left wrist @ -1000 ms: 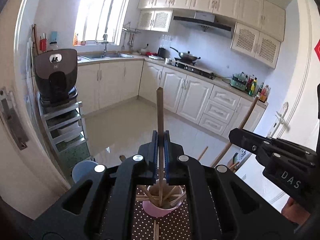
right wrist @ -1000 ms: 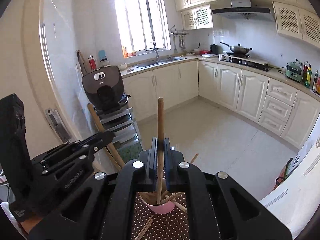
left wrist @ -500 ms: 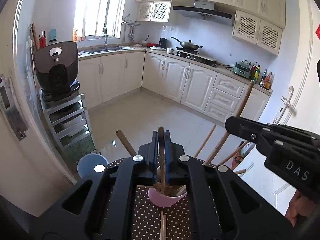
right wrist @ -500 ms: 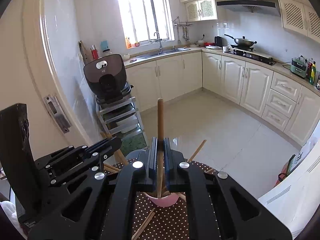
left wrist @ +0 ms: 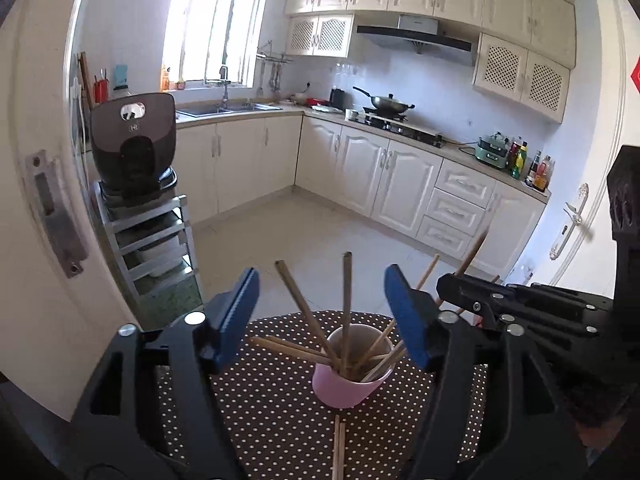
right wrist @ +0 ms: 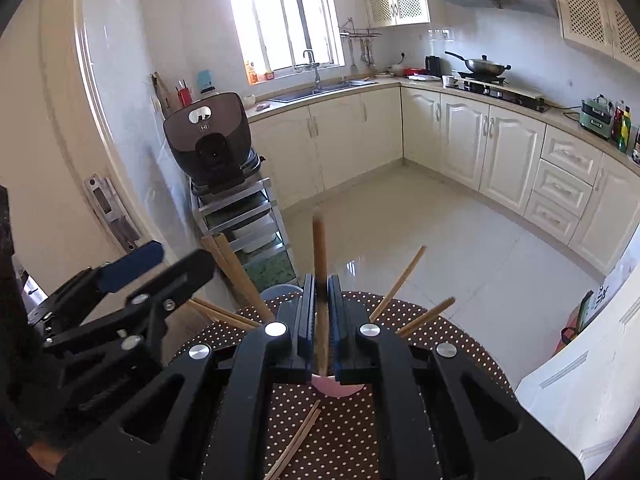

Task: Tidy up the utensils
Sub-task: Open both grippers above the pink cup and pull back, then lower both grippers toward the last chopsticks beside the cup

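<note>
A pink cup (left wrist: 347, 380) stands on the brown dotted tablecloth (left wrist: 272, 408) with several wooden chopsticks leaning in it. My left gripper (left wrist: 320, 314) hovers over the cup, its jaws opening; the upright chopstick (left wrist: 346, 300) stands free between the blue pads (left wrist: 238, 316), touching neither. My right gripper (right wrist: 320, 320) is shut on another chopstick (right wrist: 320, 256), held upright just above the cup (right wrist: 336, 387), whose rim peeks out below the fingers. Each gripper shows in the other's view: the right gripper (left wrist: 516, 306) and the left gripper (right wrist: 132, 292).
Two loose chopsticks (right wrist: 298, 438) lie on the cloth in front of the cup. Beyond the round table's far edge are the tiled floor, a metal rack (left wrist: 156, 236) carrying a dark appliance (left wrist: 132, 148), and white cabinets. A door handle (left wrist: 572, 216) is at right.
My left gripper let go of its chopstick, which now stands in the cup, and its jaws spread wide. Both grippers came closer to the cup. The right keeps its chopstick.
</note>
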